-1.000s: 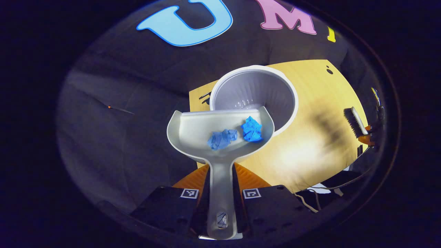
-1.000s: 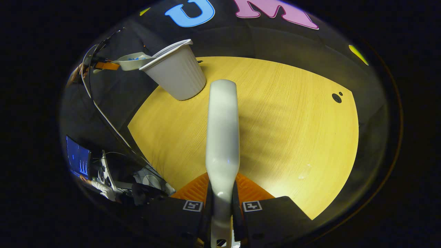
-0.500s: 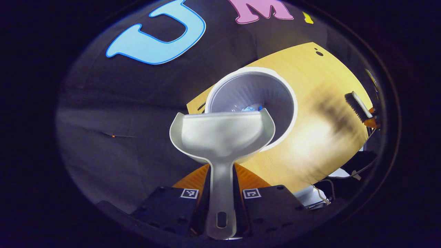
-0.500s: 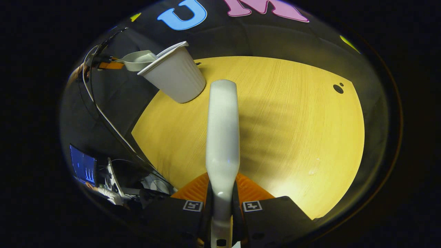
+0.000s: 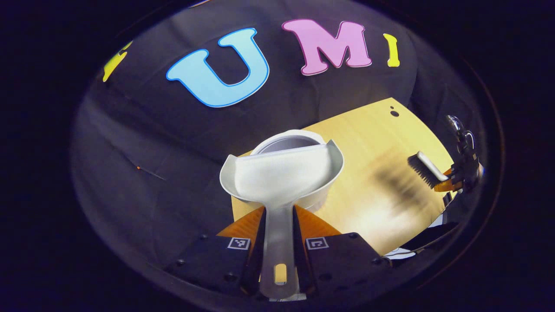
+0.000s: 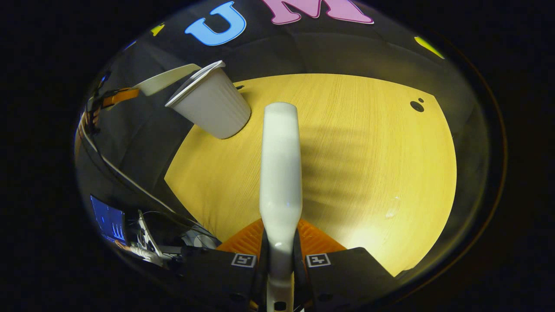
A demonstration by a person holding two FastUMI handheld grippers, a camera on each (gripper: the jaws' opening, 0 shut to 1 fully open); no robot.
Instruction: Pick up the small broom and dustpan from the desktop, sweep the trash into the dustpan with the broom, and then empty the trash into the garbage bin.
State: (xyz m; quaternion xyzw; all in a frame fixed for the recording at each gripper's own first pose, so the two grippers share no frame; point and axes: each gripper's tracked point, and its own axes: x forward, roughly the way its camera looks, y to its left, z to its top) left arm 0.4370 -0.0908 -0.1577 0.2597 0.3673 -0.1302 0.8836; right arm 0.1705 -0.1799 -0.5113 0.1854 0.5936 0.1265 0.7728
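My left gripper (image 5: pixel 278 222) is shut on the handle of the white dustpan (image 5: pixel 282 175). The pan is empty and hangs over the near rim of the white garbage bin (image 5: pixel 289 139), hiding the bin's inside. My right gripper (image 6: pixel 280 236) is shut on the small broom (image 6: pixel 280 160), whose white back points out over the wooden table (image 6: pixel 368 151). In the right gripper view the bin (image 6: pixel 210 104) stands at the table's far left corner with the dustpan (image 6: pixel 167 79) above its rim. The left gripper view shows the broom (image 5: pixel 426 169), bristles down, above the table's right side.
The bin stands close to the table's corner, beside the black cloth wall. A small dark hole (image 6: pixel 416 105) marks the table's far right. Cables and a lit screen (image 6: pixel 108 212) lie below the table's left edge.
The two blue paper wads slid out of the dustpan into the bin as the pan tipped forward. The pan has since tipped back up. The broom has hardly moved.
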